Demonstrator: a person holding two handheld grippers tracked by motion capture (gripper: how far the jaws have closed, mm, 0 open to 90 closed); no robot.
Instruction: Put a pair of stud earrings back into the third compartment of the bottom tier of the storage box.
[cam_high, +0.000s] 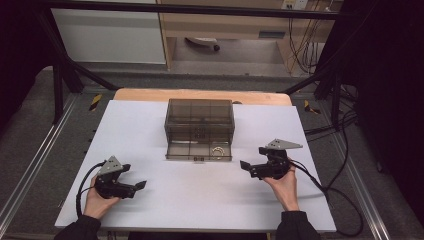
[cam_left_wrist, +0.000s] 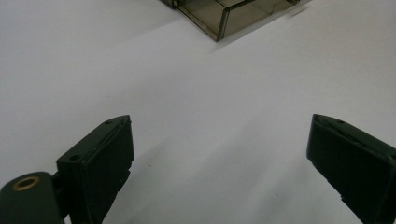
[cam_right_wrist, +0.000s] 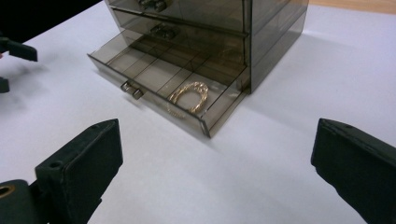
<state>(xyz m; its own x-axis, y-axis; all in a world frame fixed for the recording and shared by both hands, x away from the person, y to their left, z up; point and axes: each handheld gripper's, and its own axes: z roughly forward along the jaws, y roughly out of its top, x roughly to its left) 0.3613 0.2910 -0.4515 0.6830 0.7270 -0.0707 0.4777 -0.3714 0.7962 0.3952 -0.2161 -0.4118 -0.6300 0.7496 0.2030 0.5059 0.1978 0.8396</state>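
A smoky see-through drawer box (cam_high: 200, 120) stands mid-table with its bottom drawer (cam_high: 199, 149) pulled out toward me. A gold bracelet (cam_high: 218, 150) lies in the drawer's right compartment, seen again as the bracelet (cam_right_wrist: 189, 96) in the right gripper view, inside the open drawer (cam_right_wrist: 154, 74). My right gripper (cam_high: 252, 160) is open and empty, a short way right of the drawer; its jaws stand wide apart around bare table. My left gripper (cam_high: 134, 177) is open and empty too, at the front left. A corner of the drawer (cam_left_wrist: 224, 18) shows far ahead of it.
A white sheet (cam_high: 150, 210) covers the table, with a wooden strip (cam_high: 150, 95) along the far edge. Black frame bars and cables run around the table. The drawer has a small double knob (cam_right_wrist: 131, 89) at its front.
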